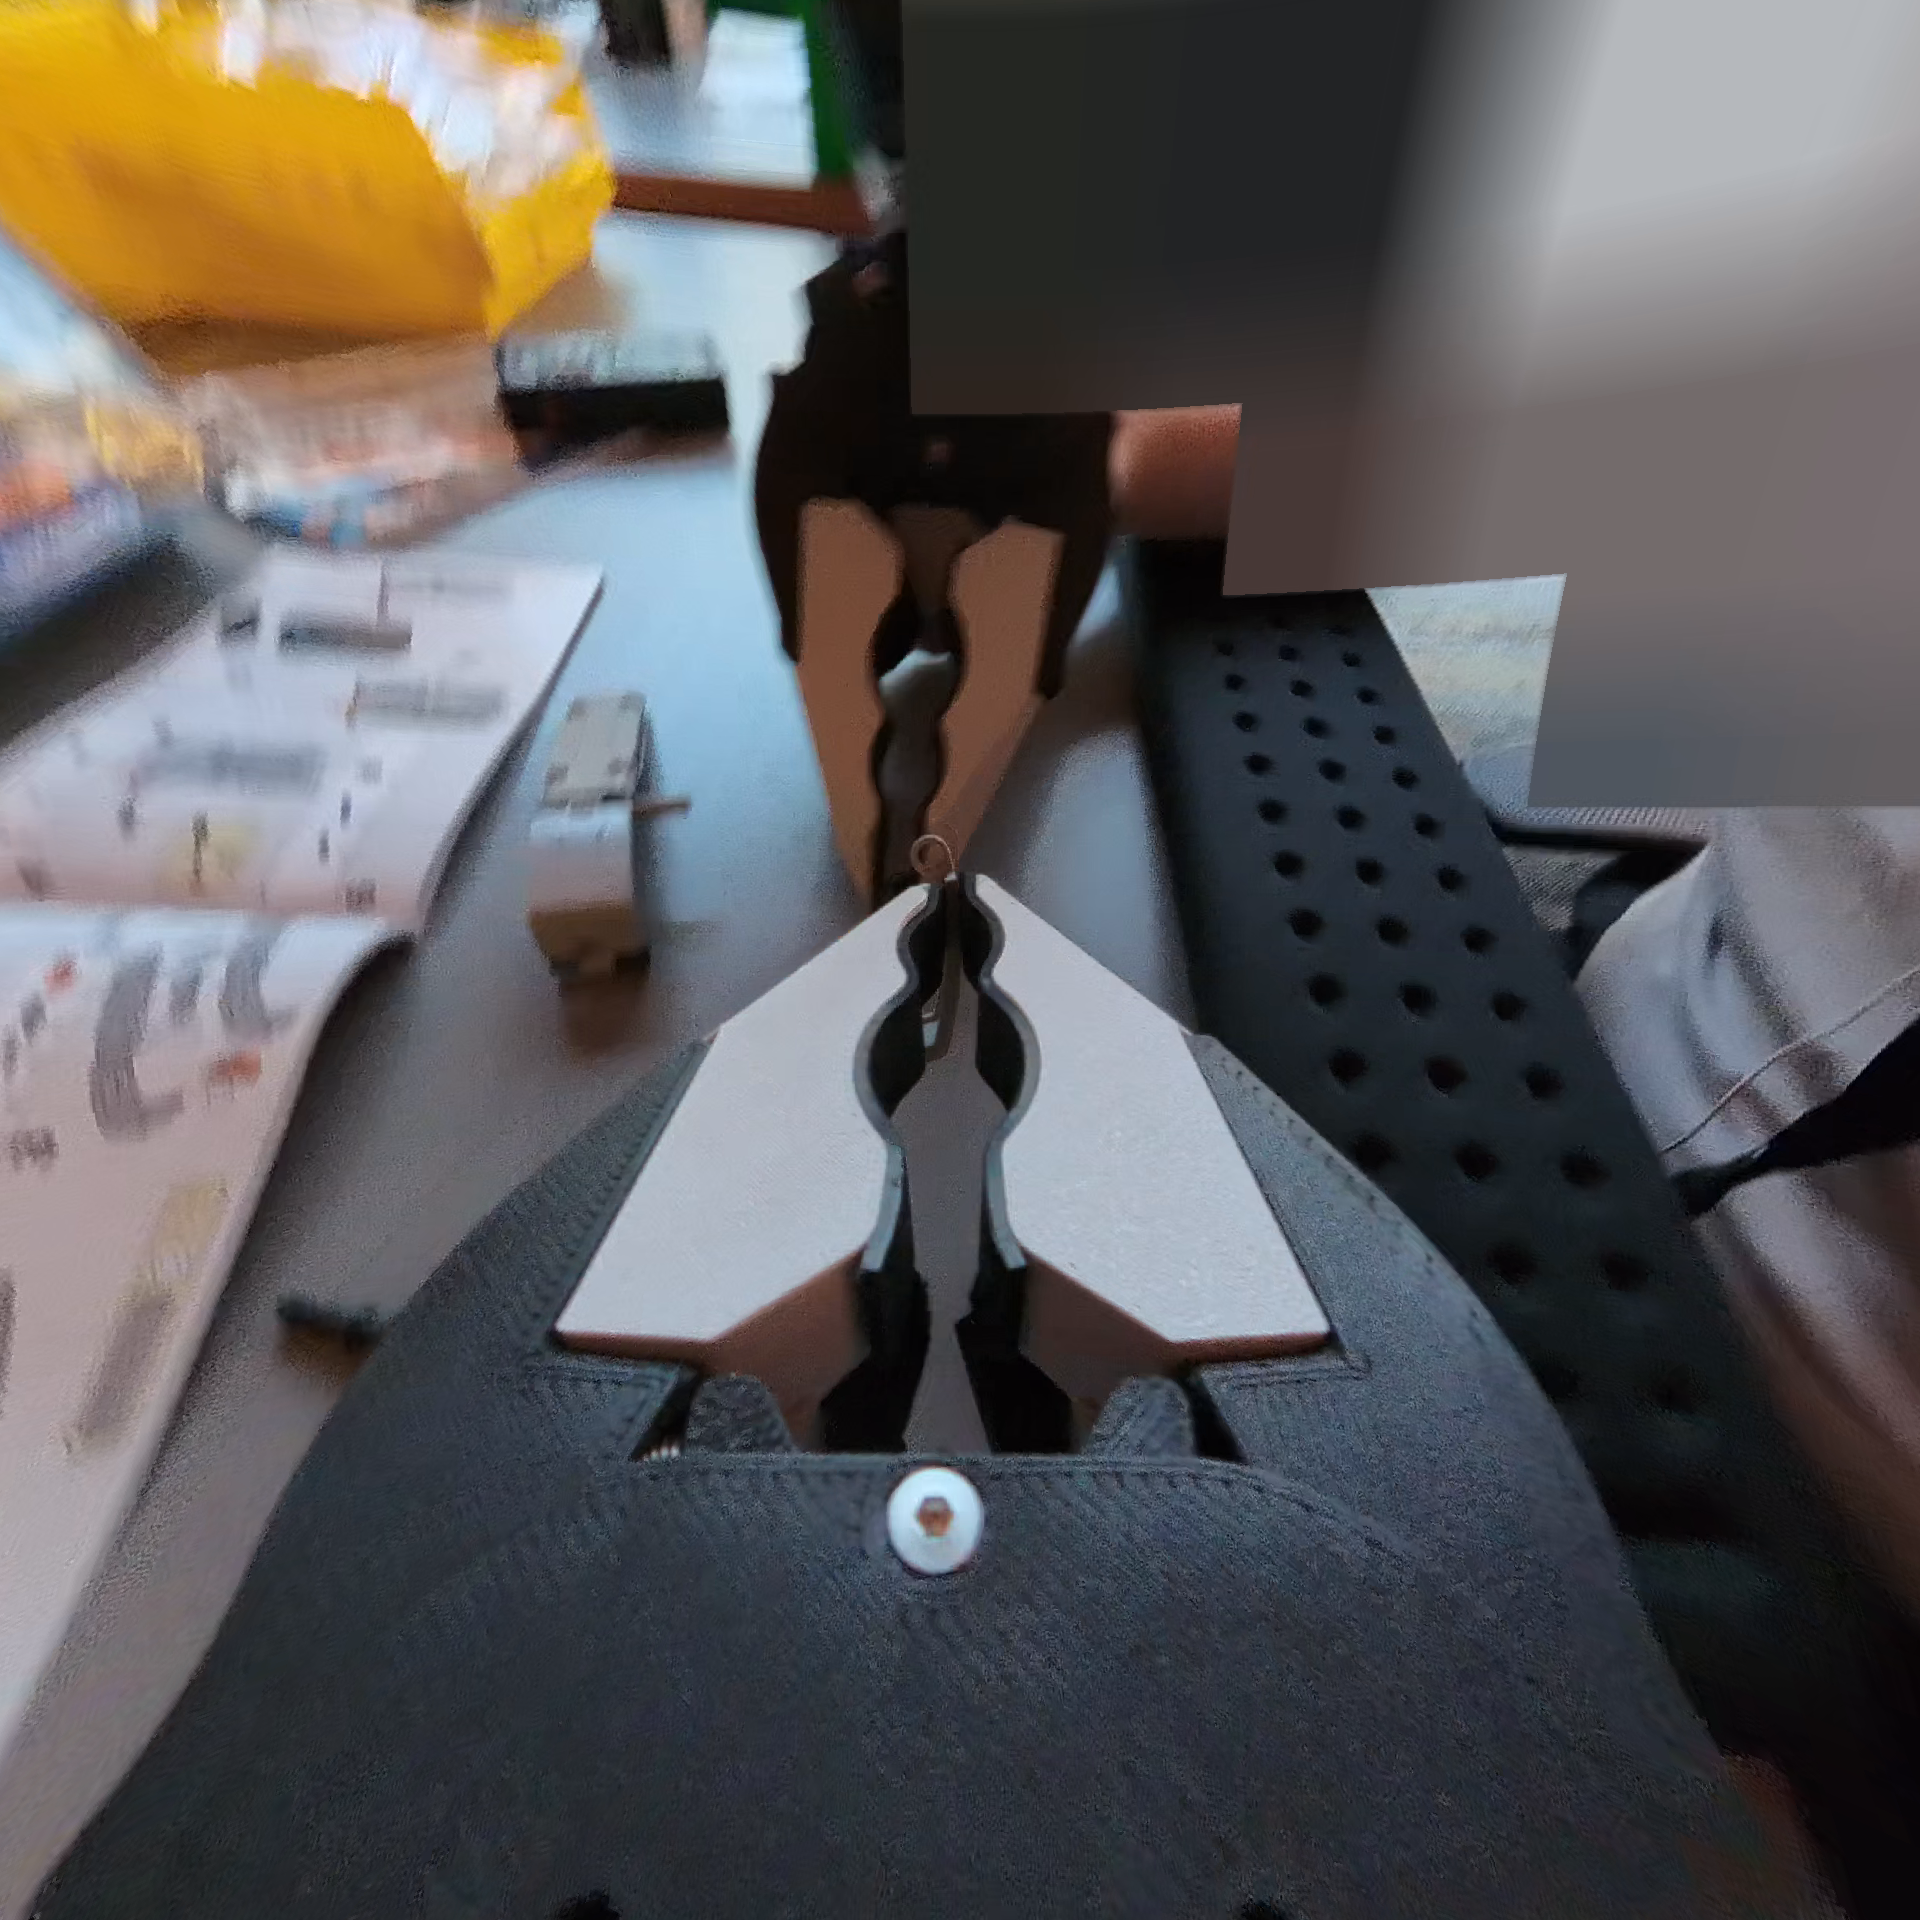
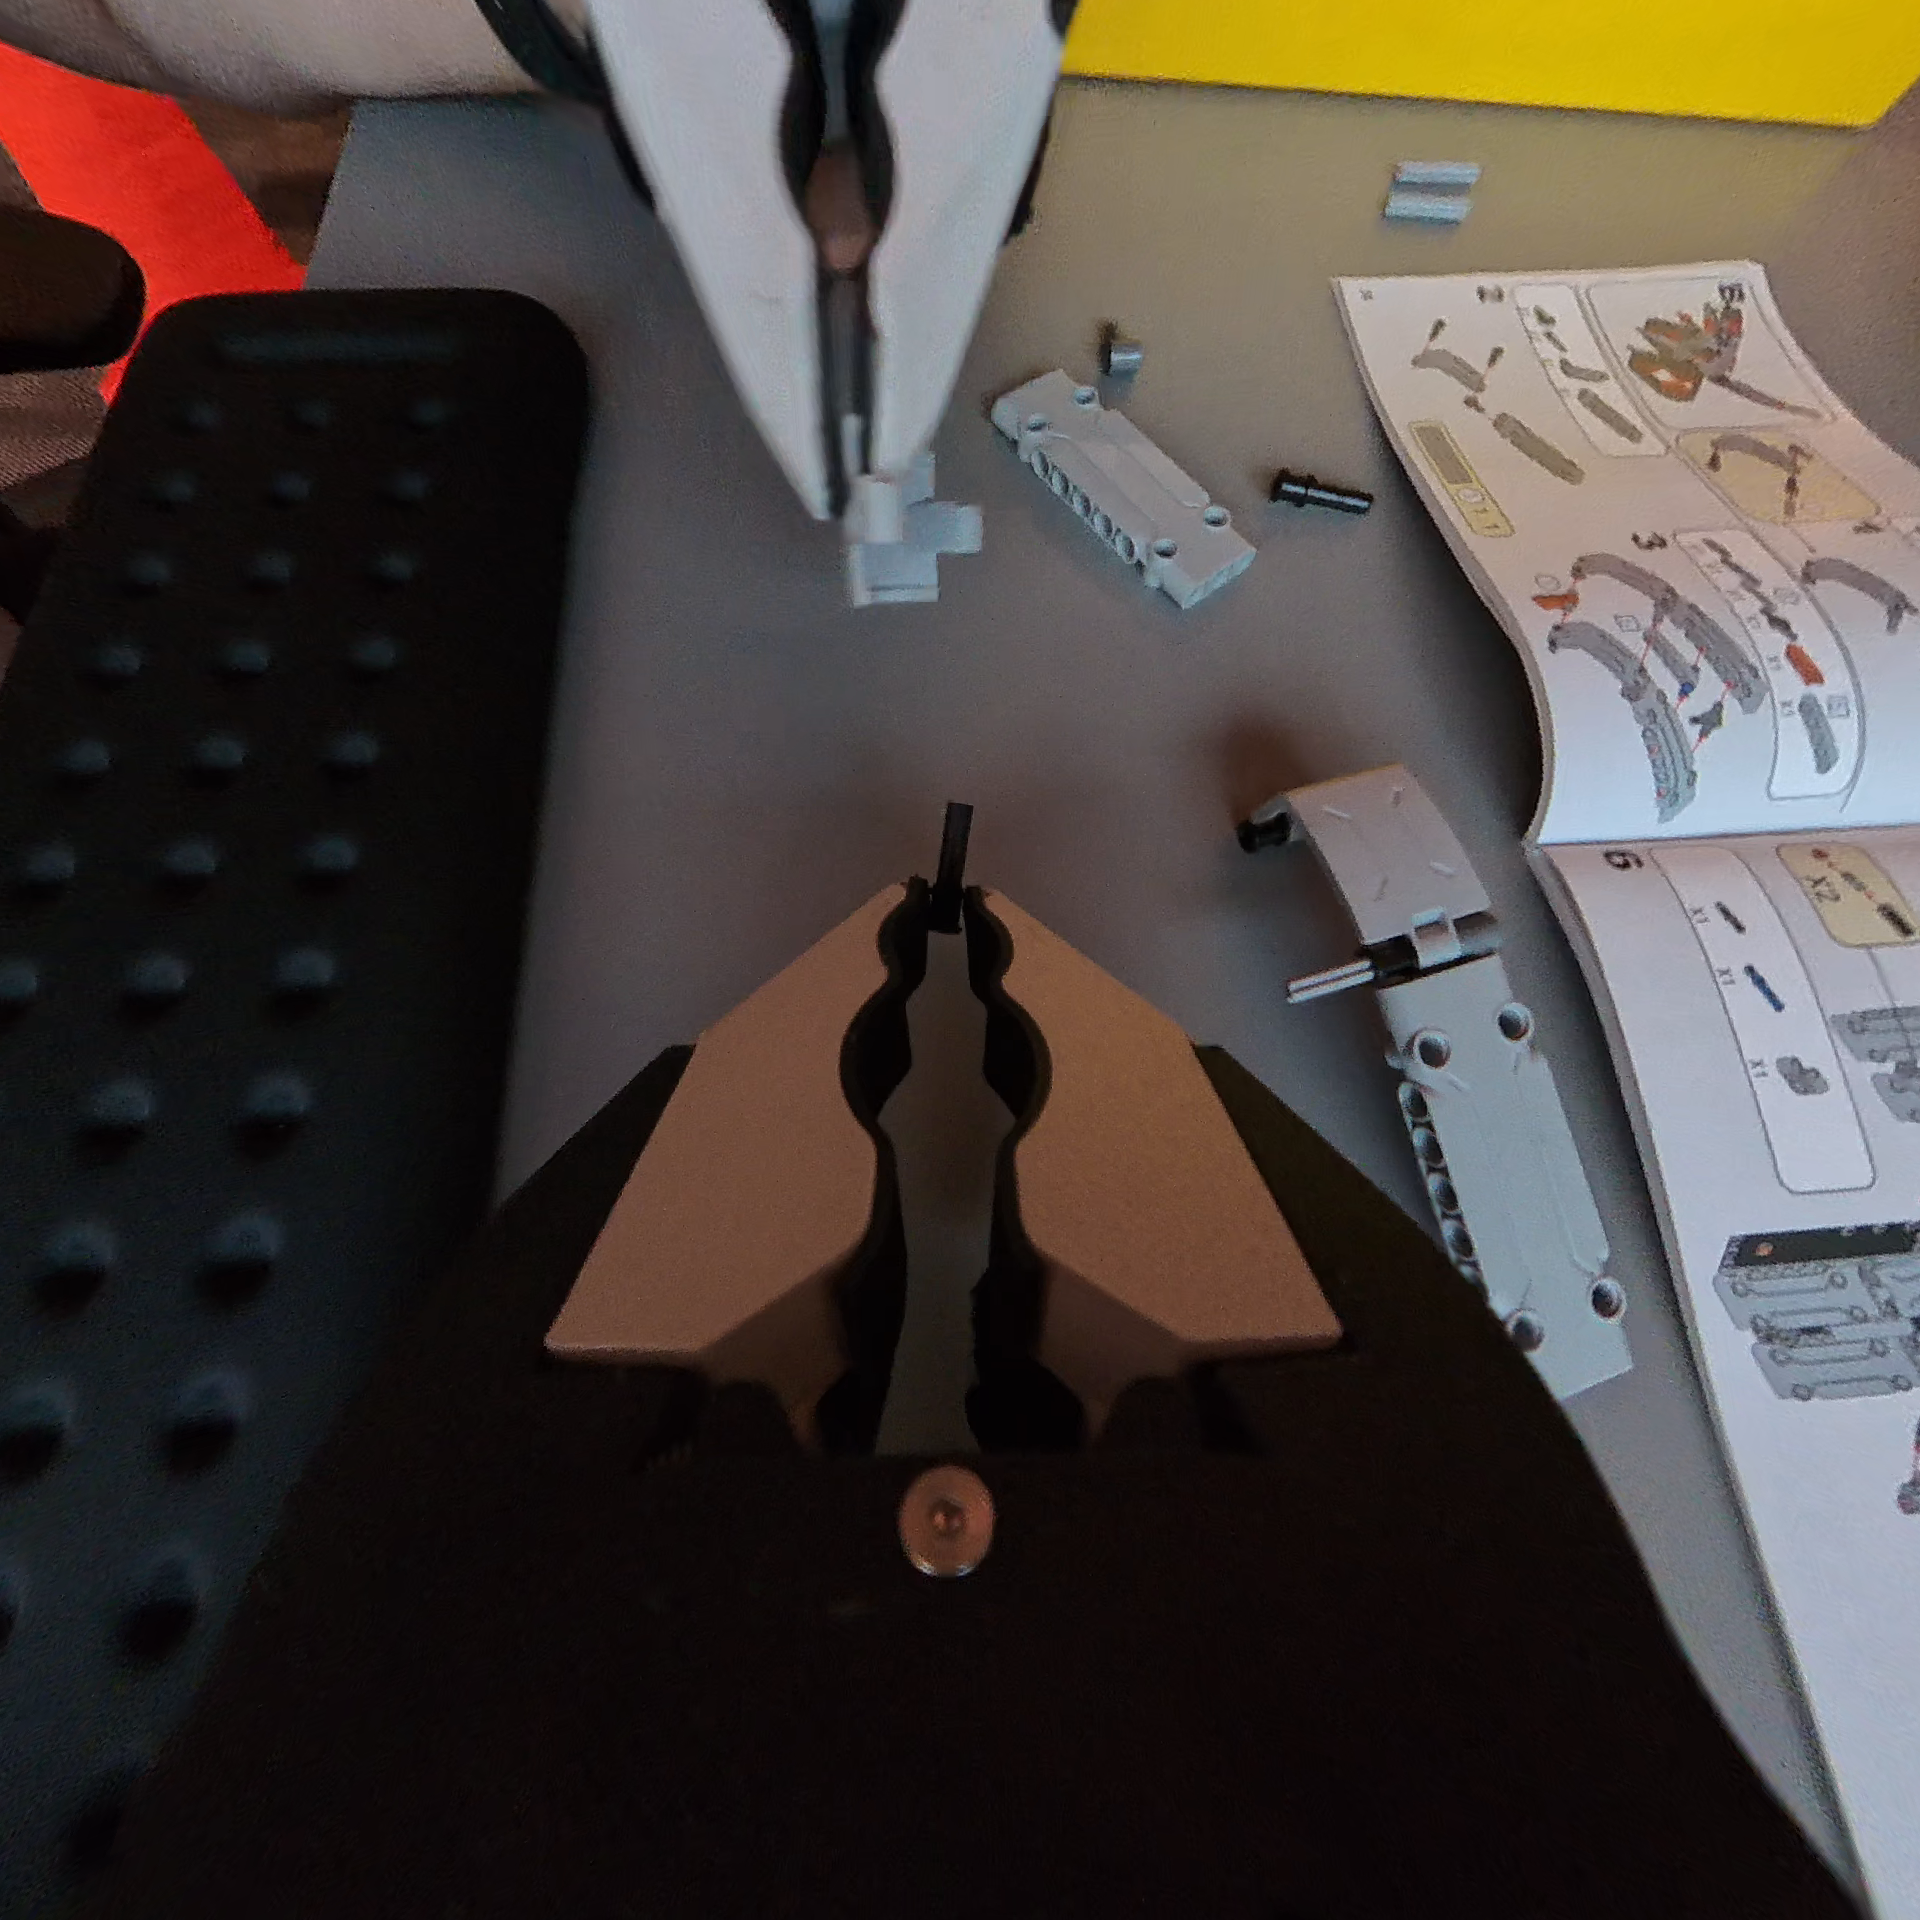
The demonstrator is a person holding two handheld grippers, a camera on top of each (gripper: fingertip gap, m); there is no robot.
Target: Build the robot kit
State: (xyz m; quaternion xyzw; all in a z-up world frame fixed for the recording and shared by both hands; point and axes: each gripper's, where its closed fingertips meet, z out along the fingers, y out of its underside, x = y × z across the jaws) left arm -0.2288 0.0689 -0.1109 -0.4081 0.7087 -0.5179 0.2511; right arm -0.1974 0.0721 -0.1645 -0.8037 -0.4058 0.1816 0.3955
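1. Right gripper (image 2: 943,902): pressed together on a short black pin (image 2: 954,852), pinched at the fingertips; pin stands upright, projecting beyond the tips above the grey bench (image 2: 727,748).
2. Left gripper (image 1: 948,883): pinching a small light-grey connector piece (image 2: 902,540); in the left wrist view only a thin sliver and a small ring show at its tips. Seen in the right wrist view, angled downward from the top, tips opposite the right gripper, apart from it.
3. Beside the right gripper: curved grey panel assembly (image 2: 1455,1039) flat on the bench, black peg at its top end.
4. Farther off: grey beam with holes (image 2: 1122,488), loose black pin (image 2: 1320,491), small grey piece (image 2: 1434,192).
5. Right edge: open instruction booklet (image 2: 1714,623), printed with numbered diagrams; wording not given.
6. Left edge: black perforated pad (image 2: 260,831).
7. Far: yellow surface (image 2: 1455,52).
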